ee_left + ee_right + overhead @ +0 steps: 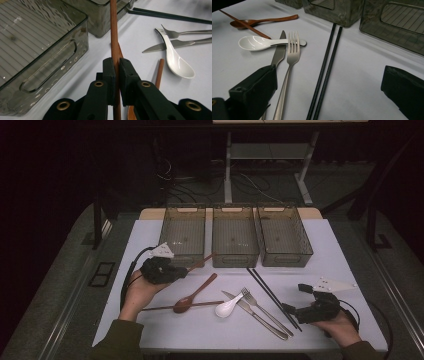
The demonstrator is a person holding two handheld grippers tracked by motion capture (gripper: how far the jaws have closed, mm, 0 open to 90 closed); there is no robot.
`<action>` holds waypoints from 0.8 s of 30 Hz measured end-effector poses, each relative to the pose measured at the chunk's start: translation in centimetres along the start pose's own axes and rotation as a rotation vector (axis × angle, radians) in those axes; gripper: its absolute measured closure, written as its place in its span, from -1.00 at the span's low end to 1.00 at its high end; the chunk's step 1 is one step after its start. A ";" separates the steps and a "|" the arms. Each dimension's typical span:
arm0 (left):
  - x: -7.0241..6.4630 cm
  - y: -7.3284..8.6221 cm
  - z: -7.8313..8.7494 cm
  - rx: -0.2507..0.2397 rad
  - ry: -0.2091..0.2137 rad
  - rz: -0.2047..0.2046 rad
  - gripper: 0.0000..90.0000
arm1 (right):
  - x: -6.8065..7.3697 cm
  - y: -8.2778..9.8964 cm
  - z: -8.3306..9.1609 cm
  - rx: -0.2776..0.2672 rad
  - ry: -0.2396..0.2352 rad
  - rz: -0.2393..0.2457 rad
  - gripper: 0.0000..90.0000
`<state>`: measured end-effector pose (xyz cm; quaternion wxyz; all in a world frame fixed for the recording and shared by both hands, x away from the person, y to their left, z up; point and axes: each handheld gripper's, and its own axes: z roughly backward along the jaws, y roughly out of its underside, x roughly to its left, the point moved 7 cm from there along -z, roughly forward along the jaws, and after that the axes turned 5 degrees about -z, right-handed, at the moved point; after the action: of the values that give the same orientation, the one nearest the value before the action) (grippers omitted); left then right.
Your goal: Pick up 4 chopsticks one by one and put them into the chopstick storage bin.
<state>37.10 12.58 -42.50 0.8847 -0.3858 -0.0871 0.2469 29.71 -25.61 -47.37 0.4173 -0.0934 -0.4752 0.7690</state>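
Note:
My left gripper [184,270] hovers in front of the left bin, shut on a brown wooden chopstick [114,37] that pokes out toward the bins [204,262]. A second wooden chopstick [165,307] lies flat on the table beside a wooden spoon [194,294]. A white ceramic spoon [227,307], a steel knife [256,316], a steel fork [264,309] and a pair of black chopsticks [272,297] lie mid-table. My right gripper [296,299] rests at the front right, open, its jaws wide apart either side of the black chopsticks [328,62] without touching them.
Three smoky transparent bins [235,236] stand side by side at the back of the white table [325,250]; they look empty. The left bin [37,50] is close by my left jaws. Cables trail from both grippers.

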 end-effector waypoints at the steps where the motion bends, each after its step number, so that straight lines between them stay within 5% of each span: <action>1: 0.1 0.0 -0.1 0.003 0.001 0.003 0.86 | 0.0 0.0 0.0 0.000 0.002 0.002 -0.98; 24: 2.8 -4.4 0.1 -0.038 -0.029 0.057 0.86 | -0.2 0.0 0.2 -0.008 0.010 0.006 -0.98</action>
<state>41.09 11.50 -39.30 0.8685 -0.4010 -0.0938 0.2759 29.71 -25.93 -47.31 0.4171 -0.1000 -0.4758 0.7679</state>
